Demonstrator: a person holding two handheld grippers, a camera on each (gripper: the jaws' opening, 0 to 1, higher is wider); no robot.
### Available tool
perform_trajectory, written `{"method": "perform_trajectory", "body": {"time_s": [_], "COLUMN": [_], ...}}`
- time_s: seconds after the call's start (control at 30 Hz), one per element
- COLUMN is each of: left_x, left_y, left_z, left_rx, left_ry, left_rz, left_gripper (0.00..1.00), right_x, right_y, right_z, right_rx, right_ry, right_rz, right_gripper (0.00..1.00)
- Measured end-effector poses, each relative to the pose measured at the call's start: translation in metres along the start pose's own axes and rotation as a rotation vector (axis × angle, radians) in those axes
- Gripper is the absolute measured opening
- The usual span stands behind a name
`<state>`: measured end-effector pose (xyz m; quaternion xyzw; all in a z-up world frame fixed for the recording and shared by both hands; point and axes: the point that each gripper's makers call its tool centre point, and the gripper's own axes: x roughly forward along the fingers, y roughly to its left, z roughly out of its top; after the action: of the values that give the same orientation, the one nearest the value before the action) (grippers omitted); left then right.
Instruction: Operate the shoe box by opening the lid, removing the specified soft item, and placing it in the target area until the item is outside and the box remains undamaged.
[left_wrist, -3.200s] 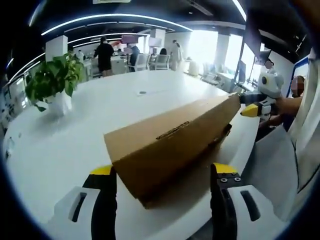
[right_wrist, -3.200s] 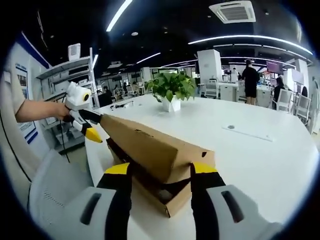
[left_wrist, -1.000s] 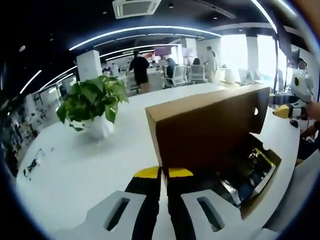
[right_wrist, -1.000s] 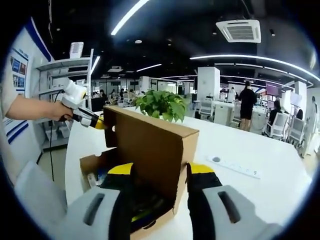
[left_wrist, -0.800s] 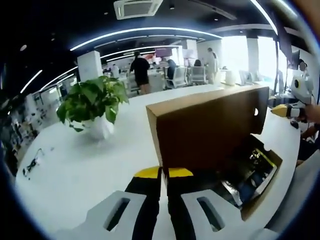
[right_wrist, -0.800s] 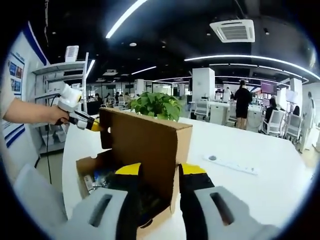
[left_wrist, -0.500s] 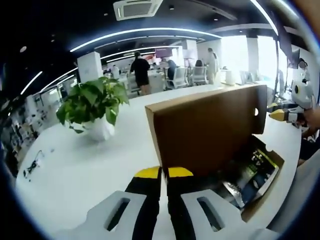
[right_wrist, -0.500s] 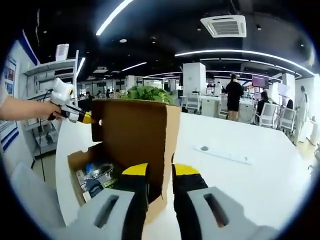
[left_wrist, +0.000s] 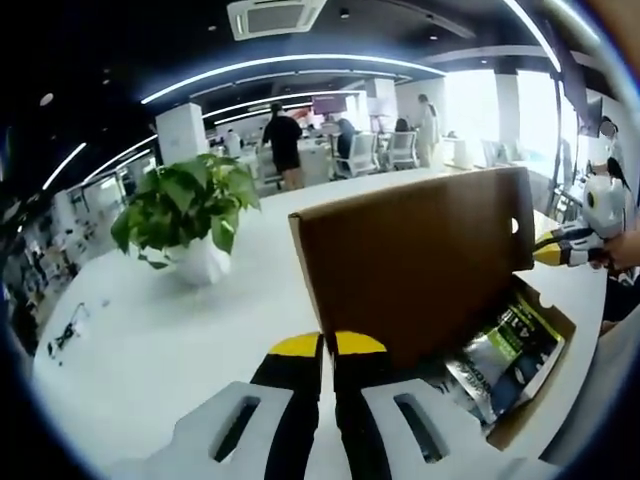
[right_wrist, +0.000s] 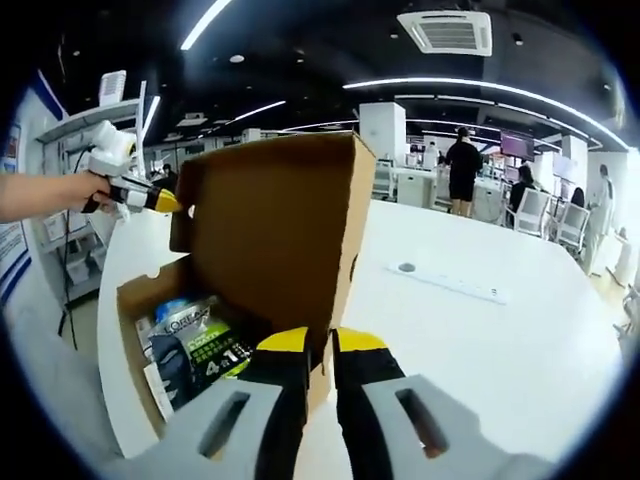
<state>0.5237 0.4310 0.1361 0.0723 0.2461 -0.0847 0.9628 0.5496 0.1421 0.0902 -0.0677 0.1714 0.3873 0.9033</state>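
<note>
We have the brown cardboard shoe box (right_wrist: 150, 330) sitting on the white surface (right_wrist: 480, 330) with its hinged cardboard lid (right_wrist: 270, 230) standing upright. Our right gripper (right_wrist: 320, 345) has its yellow-tipped fingers (right_wrist: 285, 345) clenched on the lid's near edge. In the left gripper view our left gripper (left_wrist: 328, 350) pinches the lid's (left_wrist: 410, 260) opposite end in the same way, its fingers pressed together on the cardboard.

The soft item, a glossy dark pouch with green and white print (right_wrist: 205, 350), lies inside the box among other packets.

We judge the lid open far enough. To do this well, we should keep one gripper steadying the lid without bending it past the hinge. The other should let go and come down for the pouch (left_wrist: 505, 345), pinching a loose fold, not the box wall.
</note>
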Motion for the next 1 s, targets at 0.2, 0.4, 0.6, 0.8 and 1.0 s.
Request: {"method": "perform_trajectory", "body": {"time_s": [0.2,0.4,0.6,0.8,1.0], "left_x": [0.006,0.013,0.021,0.024,0.024], "left_y": [0.003,0.005,0.007,0.004,0.001], "left_z": [0.001,0.003,0.001,-0.023,-0.044], "left_rx": [0.001,0.005,0.006,-0.017,-0.062], "left_ry": [0.003,0.008,0.017,0.099,0.138], "left_rz": [-0.004,-0.005,-0.005,-0.019,-0.019], "left_gripper": [0.0,0.0,0.0,0.0,0.0], "right_x": [0.006,0.01,0.012,0.014,0.017], "right_y": [-0.008,-0.011,-0.013,-0.015,-0.017], "right_z": [-0.001,-0.002,-0.002,-0.001,0.0], "right_rx": [-0.015,-0.004,-0.019,-0.036,-0.04], "right_ry": [0.01,0.016,0.019,0.027,0.034], "right_rz": [-0.021,-0.014,-0.019,-0.021,-0.019], "right_gripper": [0.03,0.03,0.01,0.01,0.01]}}
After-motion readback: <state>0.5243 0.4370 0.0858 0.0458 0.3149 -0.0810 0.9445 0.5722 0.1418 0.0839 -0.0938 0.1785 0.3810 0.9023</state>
